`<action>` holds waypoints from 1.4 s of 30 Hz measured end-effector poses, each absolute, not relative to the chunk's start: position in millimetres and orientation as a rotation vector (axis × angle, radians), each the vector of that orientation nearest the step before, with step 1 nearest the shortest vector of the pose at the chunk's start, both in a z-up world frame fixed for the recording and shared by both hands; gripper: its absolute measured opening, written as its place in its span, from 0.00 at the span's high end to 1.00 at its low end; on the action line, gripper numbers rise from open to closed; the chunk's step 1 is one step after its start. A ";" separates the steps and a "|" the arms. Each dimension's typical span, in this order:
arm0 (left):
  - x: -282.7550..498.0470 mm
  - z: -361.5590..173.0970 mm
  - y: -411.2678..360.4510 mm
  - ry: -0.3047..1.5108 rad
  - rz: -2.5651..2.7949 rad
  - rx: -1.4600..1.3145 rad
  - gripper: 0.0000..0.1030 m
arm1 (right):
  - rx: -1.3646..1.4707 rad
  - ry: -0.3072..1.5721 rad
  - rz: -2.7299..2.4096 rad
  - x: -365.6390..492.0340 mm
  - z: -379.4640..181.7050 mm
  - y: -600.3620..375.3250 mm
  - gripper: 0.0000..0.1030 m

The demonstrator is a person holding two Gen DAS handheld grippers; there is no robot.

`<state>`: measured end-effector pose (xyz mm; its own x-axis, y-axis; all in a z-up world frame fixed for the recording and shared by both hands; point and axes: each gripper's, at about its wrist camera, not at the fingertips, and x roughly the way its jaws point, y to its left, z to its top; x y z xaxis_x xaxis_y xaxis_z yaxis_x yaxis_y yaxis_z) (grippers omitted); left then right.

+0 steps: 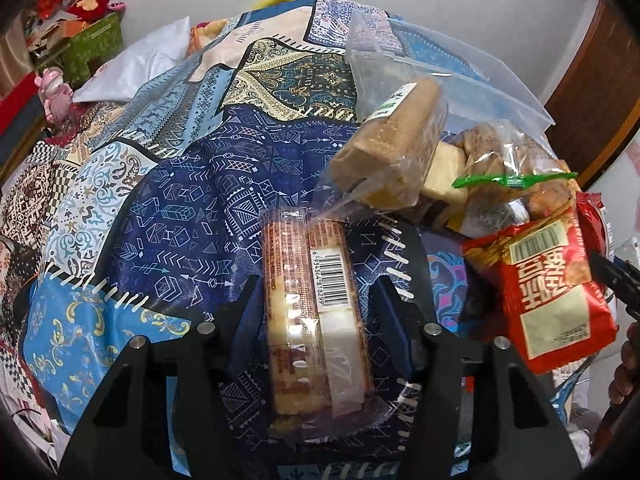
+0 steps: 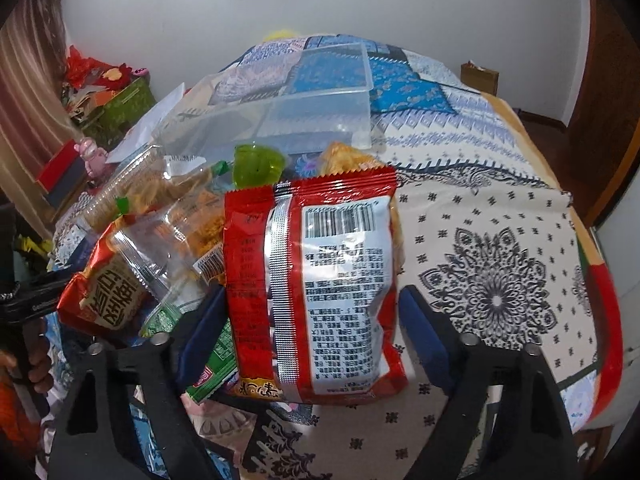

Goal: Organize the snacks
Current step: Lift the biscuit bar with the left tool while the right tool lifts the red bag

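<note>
Left tongs (image 1: 316,312) straddle biscuit pack (image 1: 316,304) on bed (image 1: 160,240), frame centre, pads not touching. Right tongs (image 2: 316,320) wide around red bag (image 2: 312,288). Risk: slick wrappers slip, biscuits crush.

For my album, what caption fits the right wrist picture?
Right gripper straddles a red snack packet on the patterned bedspread, clear box behind.

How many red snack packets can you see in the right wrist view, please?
2. One red packet lies between the right gripper's fingers, barcode side up; the second red packet sits to its left, partly under clear wrappers. More may be hidden underneath.
</note>
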<state>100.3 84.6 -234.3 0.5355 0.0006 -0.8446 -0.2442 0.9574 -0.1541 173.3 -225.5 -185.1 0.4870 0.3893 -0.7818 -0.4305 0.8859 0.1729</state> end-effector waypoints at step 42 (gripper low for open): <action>95.1 -170.3 123.4 0.883 0.250 -0.236 0.59 | 0.038 0.752 0.528 188.2 -131.3 -226.1 0.36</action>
